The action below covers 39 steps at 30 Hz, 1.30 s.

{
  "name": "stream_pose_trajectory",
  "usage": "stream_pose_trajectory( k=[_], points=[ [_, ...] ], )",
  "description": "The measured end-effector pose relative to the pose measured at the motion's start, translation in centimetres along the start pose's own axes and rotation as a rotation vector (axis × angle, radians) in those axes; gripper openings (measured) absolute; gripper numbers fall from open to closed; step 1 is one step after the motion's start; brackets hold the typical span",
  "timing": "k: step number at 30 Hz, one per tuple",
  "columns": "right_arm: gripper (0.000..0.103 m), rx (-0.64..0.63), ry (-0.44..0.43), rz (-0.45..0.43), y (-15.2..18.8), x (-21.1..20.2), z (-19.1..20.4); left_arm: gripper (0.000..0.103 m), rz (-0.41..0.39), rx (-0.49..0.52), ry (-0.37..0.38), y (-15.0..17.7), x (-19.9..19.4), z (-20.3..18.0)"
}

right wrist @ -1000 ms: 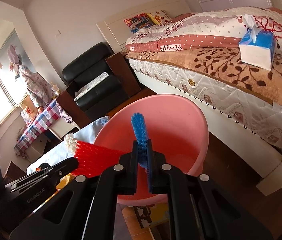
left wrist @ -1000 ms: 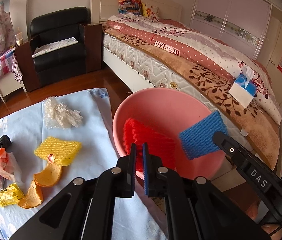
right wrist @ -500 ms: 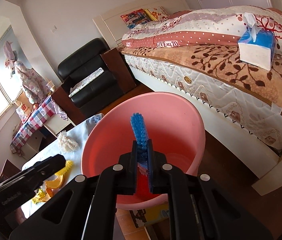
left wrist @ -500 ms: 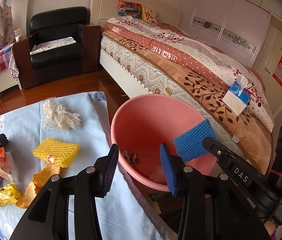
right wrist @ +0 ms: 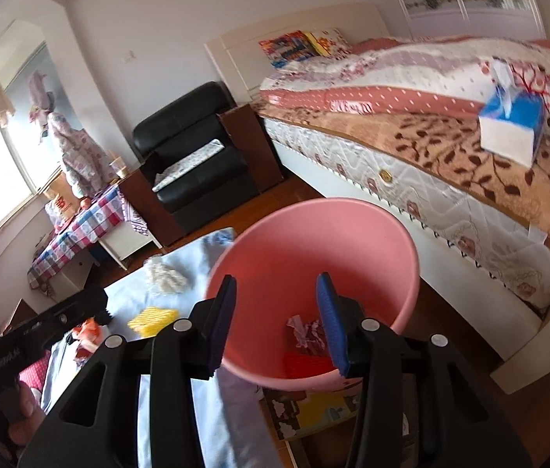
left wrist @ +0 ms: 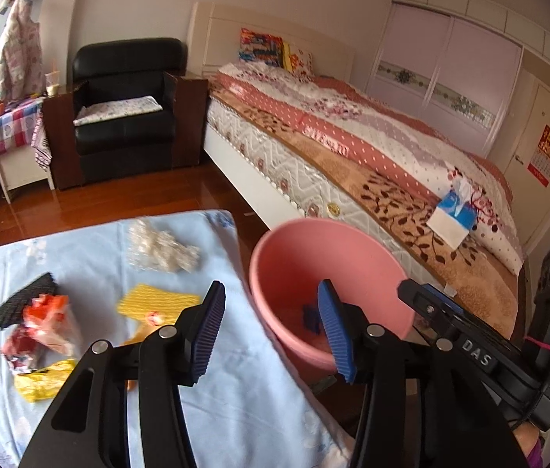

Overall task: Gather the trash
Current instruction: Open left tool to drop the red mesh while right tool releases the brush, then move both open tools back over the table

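Having just been opening, both pairs of jaws stand apart and empty, the left gripper (left wrist: 271, 327) wider than the right gripper (right wrist: 275, 319). Their red and, I think, blue scraps lie in the pink bucket (right wrist: 403, 241). Next, aim squarely at the yellow foam (left wrist: 158, 302) on the blue cloth (left wrist: 80, 249).

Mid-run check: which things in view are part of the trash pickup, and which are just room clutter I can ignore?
Job:
pink bin
yellow foam net
white foam net
black net
red-white wrapper
yellow wrapper
red net in bin

Clutter:
tissue box
bed
armchair
calendar
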State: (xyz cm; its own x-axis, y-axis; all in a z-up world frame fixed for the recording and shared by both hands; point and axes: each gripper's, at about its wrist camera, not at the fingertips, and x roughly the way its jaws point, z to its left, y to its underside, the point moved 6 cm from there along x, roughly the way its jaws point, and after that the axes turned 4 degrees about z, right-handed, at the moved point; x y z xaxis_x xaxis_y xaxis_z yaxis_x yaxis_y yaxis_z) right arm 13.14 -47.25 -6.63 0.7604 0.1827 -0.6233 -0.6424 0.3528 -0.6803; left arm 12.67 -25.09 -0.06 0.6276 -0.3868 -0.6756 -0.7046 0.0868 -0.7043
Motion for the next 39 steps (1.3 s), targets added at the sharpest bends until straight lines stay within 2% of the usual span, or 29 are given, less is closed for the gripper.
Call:
stream_pose_trajectory(
  k=[7,12,20,26,32,39],
  points=[
    [0.044,-0.02,-0.074,-0.012,0.3,-2.2,3.9,0.049,-0.083,-0.038,-0.033,-0.3,-5.0,3.7],
    [0.044,-0.076,-0.116,-0.022,0.6,-3.0,7.4,0.049,-0.146,-0.051,-0.082,-0.6,-8.7,6.9],
    [0.044,-0.115,-0.15,0.015,1.4,-1.7,11.1,0.049,-0.211,-0.125,-0.183,-0.6,-13.6,13.5],
    [0.044,-0.152,-0.157,0.065,3.1,-0.2,13.0,0.049,-0.208,-0.175,-0.262,0.8,-14.8,18.2],
    [0.044,-0.178,-0.17,0.12,4.6,1.2,14.2,0.049,-0.176,-0.193,-0.352,2.9,-14.1,22.1],
    [0.044,-0.205,-0.184,0.179,6.0,2.7,15.0,0.049,-0.084,-0.207,-0.368,5.7,-10.8,25.0]
  ],
)
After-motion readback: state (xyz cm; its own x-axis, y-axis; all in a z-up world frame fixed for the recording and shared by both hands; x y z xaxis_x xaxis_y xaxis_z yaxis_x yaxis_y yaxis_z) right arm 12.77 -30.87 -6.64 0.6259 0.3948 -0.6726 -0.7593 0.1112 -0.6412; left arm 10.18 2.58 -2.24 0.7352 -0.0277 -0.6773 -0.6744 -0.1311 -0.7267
